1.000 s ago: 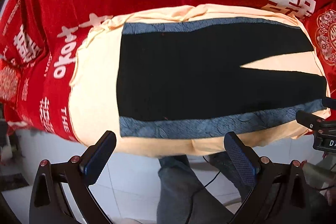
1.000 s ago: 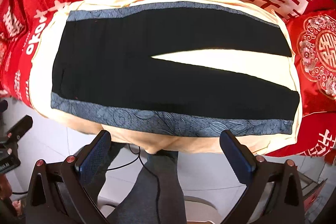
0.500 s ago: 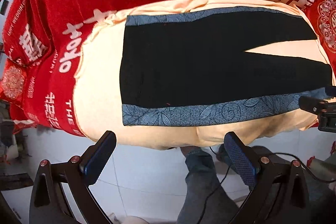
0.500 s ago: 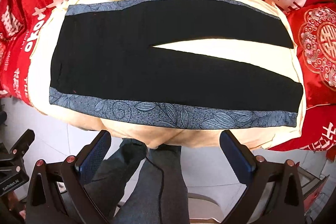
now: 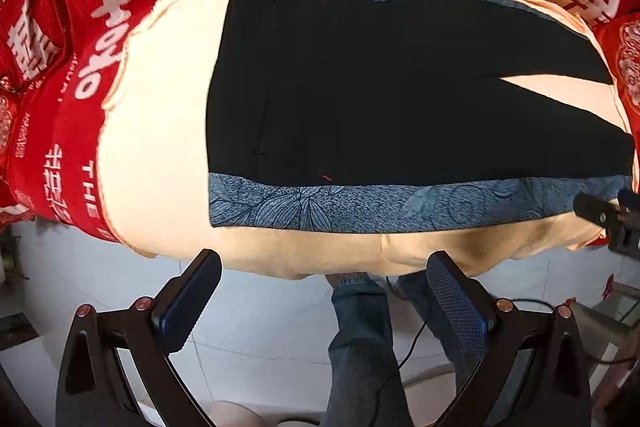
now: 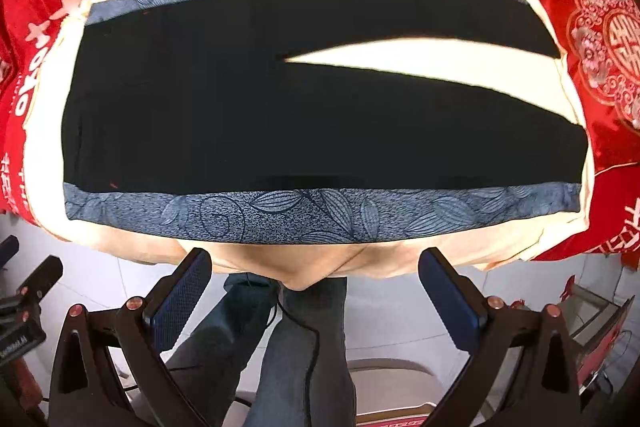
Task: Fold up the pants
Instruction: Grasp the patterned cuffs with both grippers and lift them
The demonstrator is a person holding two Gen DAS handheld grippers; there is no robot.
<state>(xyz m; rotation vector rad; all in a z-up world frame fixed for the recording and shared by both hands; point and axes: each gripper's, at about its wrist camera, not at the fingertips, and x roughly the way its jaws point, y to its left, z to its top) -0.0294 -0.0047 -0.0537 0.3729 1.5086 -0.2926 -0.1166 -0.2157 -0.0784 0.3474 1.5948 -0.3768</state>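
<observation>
Flat on cream cloth, unfolded black pants; both jaws wide apart.

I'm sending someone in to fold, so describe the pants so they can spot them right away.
Start at the red bedding with white characters; a cream sheet lies over it. The pants lie flat on that sheet: the only black thing there, with a blue leaf-patterned stripe down each outer side.

A bedroom in a home: a bed under a red wedding quilt printed with white double-happiness characters, a matching embroidered red pillow at its right edge, and white tiled floor beside it.
</observation>
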